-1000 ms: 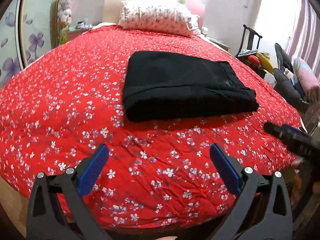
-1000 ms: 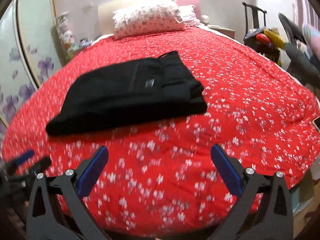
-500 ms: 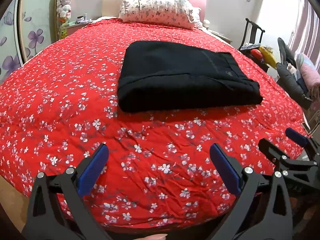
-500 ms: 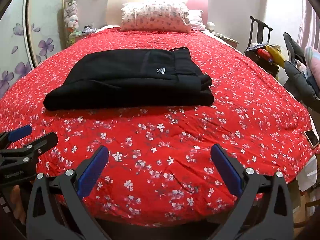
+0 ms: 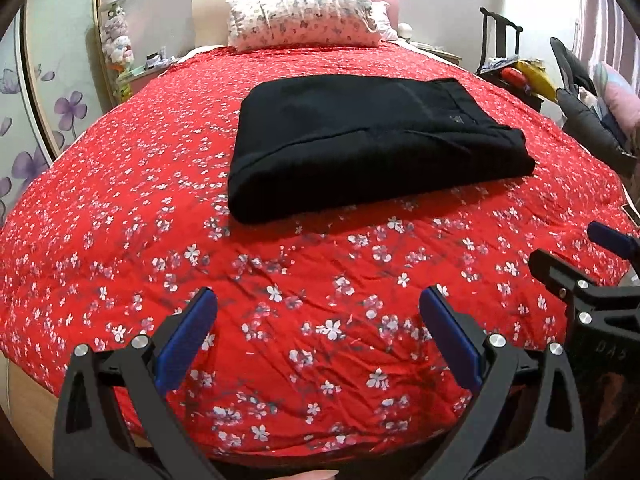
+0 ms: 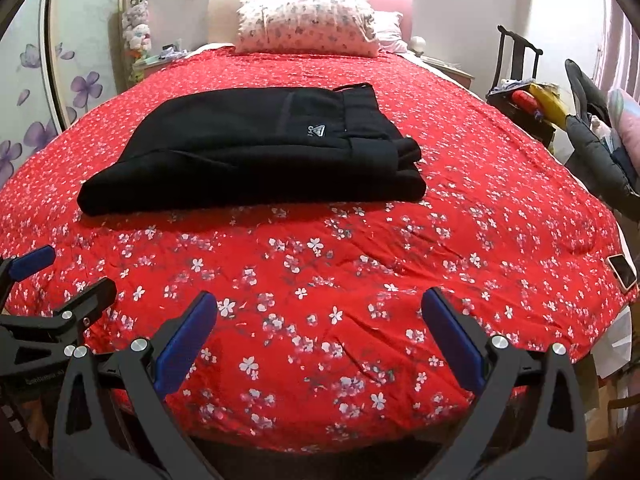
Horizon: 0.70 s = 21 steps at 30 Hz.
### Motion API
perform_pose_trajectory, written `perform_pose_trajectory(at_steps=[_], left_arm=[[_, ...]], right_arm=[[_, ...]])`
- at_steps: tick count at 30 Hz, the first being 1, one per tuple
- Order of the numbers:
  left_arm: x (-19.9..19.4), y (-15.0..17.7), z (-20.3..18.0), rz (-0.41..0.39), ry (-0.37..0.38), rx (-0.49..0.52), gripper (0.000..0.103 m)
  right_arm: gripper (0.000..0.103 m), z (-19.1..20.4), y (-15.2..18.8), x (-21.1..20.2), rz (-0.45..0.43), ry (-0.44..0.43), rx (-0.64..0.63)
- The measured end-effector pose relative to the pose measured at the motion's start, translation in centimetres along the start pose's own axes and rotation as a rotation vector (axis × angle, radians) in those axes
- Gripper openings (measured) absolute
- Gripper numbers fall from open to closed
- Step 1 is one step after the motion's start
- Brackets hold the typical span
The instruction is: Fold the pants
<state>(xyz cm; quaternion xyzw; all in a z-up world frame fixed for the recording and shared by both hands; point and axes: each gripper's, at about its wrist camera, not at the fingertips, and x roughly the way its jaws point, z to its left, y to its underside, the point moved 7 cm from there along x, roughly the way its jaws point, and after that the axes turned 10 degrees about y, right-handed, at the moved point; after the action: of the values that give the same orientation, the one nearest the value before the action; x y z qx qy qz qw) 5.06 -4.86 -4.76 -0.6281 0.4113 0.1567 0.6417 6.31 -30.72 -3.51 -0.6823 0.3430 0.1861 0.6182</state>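
Note:
Black pants (image 5: pixel 372 144) lie folded into a thick flat rectangle in the middle of a red flowered bedspread (image 5: pixel 320 280); they also show in the right wrist view (image 6: pixel 256 152), with a small logo patch on top. My left gripper (image 5: pixel 318 320) is open and empty, held near the foot of the bed, well short of the pants. My right gripper (image 6: pixel 318 320) is open and empty too, beside it to the right. Each gripper shows at the edge of the other's view.
A flowered pillow (image 5: pixel 304 16) lies at the headboard. A phone (image 6: pixel 622 272) rests on the bed's right edge. A dark chair with clothes (image 6: pixel 596 136) and a rack with bags (image 6: pixel 528 96) stand to the right. A nightstand with toys (image 5: pixel 120 56) stands at the left.
Both grippers have swung to face the bed head-on and steadied side by side. The pants have not moved. Both grippers stay open.

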Motion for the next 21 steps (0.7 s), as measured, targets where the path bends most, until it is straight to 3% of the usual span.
perform_pose_trajectory(at_steps=[21], left_arm=[[0.51,0.02,-0.05,0.016,-0.001,-0.01,0.101]], right_arm=[[0.102,-0.1,0.18,0.42,0.021,-0.003,0.002]])
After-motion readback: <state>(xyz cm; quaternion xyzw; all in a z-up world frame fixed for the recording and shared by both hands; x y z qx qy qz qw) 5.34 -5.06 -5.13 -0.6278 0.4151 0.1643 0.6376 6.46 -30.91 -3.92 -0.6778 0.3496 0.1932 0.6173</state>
